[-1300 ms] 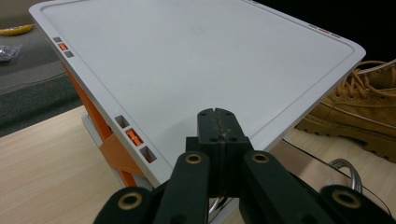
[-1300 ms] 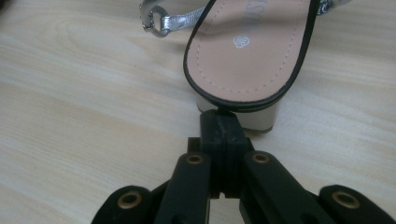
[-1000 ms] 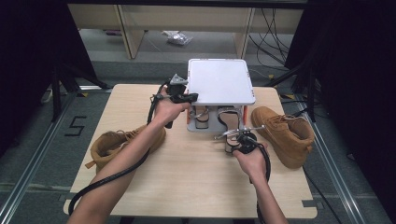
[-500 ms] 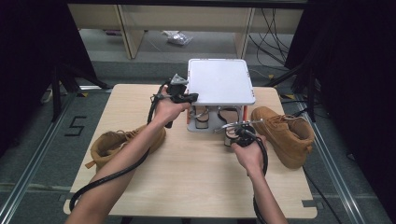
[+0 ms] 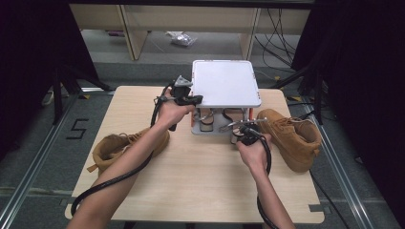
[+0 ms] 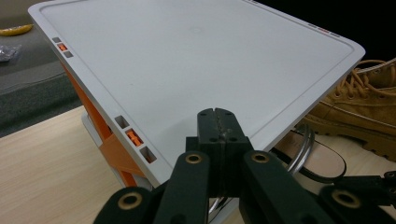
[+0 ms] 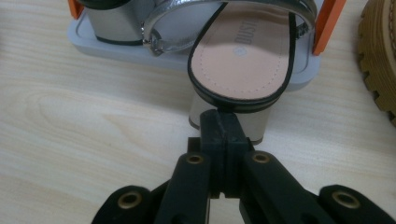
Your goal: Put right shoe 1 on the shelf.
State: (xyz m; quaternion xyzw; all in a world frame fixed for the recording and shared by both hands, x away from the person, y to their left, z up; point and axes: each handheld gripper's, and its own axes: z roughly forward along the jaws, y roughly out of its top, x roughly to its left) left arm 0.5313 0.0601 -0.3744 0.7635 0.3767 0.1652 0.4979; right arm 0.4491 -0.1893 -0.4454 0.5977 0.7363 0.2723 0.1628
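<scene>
Light wood table point(image 5: 200, 181), grey floor; left gripper point(image 6: 218, 122), right gripper point(image 7: 219, 126) pressed together, empty.

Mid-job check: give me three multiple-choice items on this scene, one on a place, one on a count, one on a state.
1. Where does the sandal stand?
A. on the rack's lower shelf
B. on the rack's white top
C. inside a boot

2. How many tan boots are on the table?
A. one
B. two
C. three

3. How do the right gripper jaws stand?
A. wide open
B. shut together
C. clamped around a boot

Key: 1 A, its heel juts off the grey shelf; 2 B, left boot and right boot; 3 B, no gap between them.
</scene>
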